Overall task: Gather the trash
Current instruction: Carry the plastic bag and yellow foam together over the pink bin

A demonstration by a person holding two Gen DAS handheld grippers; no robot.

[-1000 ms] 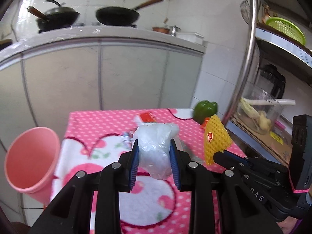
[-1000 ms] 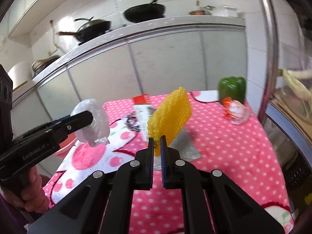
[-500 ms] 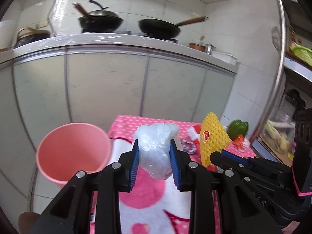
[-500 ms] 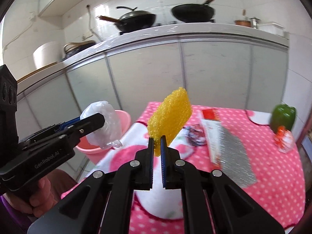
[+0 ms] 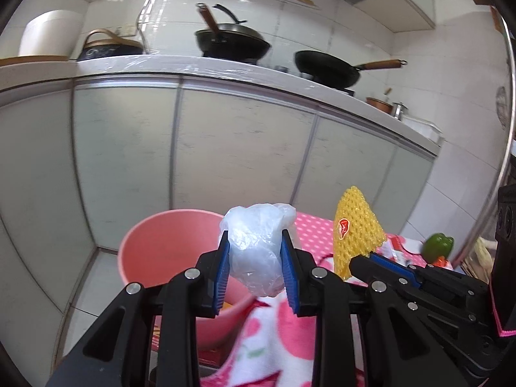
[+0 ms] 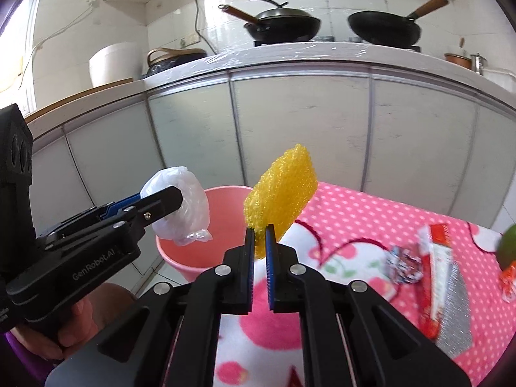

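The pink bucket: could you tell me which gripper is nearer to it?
Left. The left gripper holds its bag above the pink bucket; the right gripper sits beside it, over the table edge.

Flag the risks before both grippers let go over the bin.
1. The left gripper holds the plastic bag near the pink bin rim closest to the table; light film could drift and land outside.
2. The right gripper pinches only the bottom edge of the yellow foam net, which looks to be over the tablecloth, not the bin: release now probably misses.
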